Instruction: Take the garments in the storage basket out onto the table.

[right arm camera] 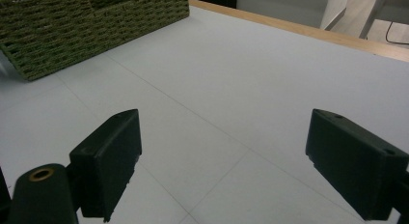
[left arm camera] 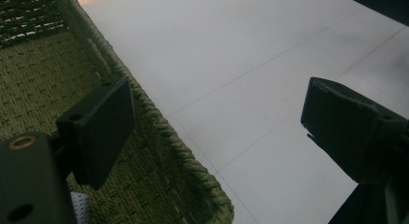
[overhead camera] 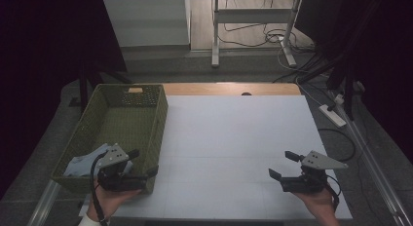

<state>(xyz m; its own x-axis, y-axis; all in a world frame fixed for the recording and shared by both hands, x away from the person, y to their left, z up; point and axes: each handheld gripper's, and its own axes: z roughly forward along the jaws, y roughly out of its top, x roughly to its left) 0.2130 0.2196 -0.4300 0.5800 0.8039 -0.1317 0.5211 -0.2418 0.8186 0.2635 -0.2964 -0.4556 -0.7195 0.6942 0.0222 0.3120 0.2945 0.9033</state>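
High view puts the green woven basket [overhead camera: 117,133] at nine o'clock on the table [overhead camera: 234,153], a pale blue cloth [overhead camera: 85,162] in its near corner under the left gripper [overhead camera: 143,162], the right gripper [overhead camera: 282,165] at four o'clock. Left gripper view has jaws wide astride the basket's rim [left arm camera: 159,132]; the cloth looks soft, light, best pinched at a fold. Right gripper view shows jaws wide, empty

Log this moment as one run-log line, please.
left claw: open, over green basket near corner | right claw: open, empty, above white table | pale cloth: lying in basket
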